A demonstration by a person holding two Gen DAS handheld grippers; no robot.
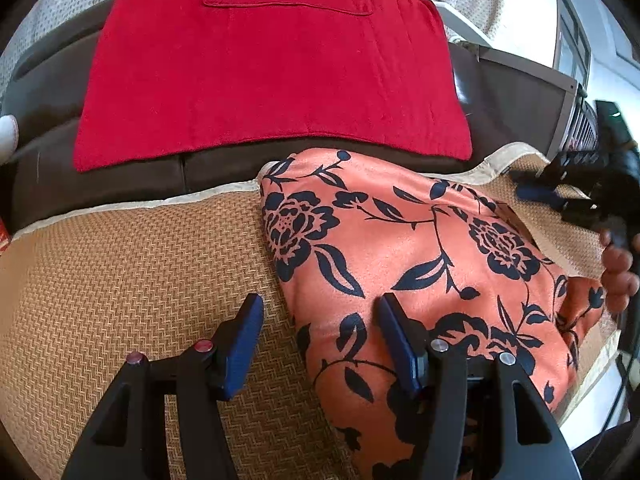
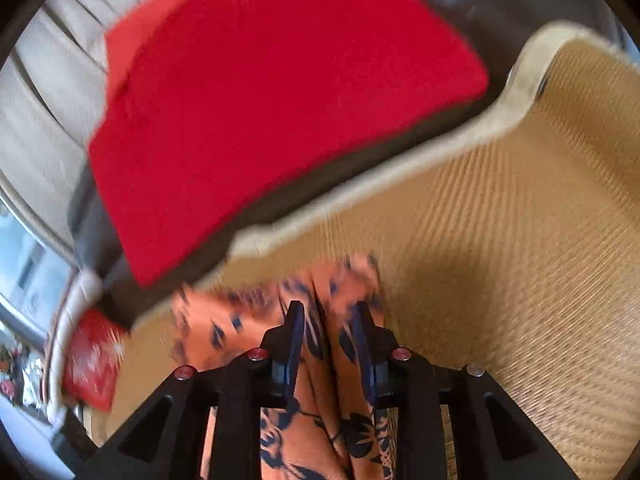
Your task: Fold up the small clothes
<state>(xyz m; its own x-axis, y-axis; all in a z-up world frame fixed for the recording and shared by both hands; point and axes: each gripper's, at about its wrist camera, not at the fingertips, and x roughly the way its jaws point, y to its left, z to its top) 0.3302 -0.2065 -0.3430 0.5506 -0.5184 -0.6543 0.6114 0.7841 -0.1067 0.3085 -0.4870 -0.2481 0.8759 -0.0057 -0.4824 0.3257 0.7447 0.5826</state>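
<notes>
Orange floral garment (image 2: 320,320) bunches in the right gripper's (image 2: 326,312) pinch; left gripper (image 1: 318,310) gapes empty.

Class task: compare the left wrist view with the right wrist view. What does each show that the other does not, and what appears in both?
Left wrist only: the left hand-held gripper, open at the edge of the floral garment, and a hand at the right edge.
Right wrist only: the right hand-held gripper with bunched floral cloth between its fingers, and a red packet.
Both: the floral garment, the red cloth and the woven mat.
</notes>
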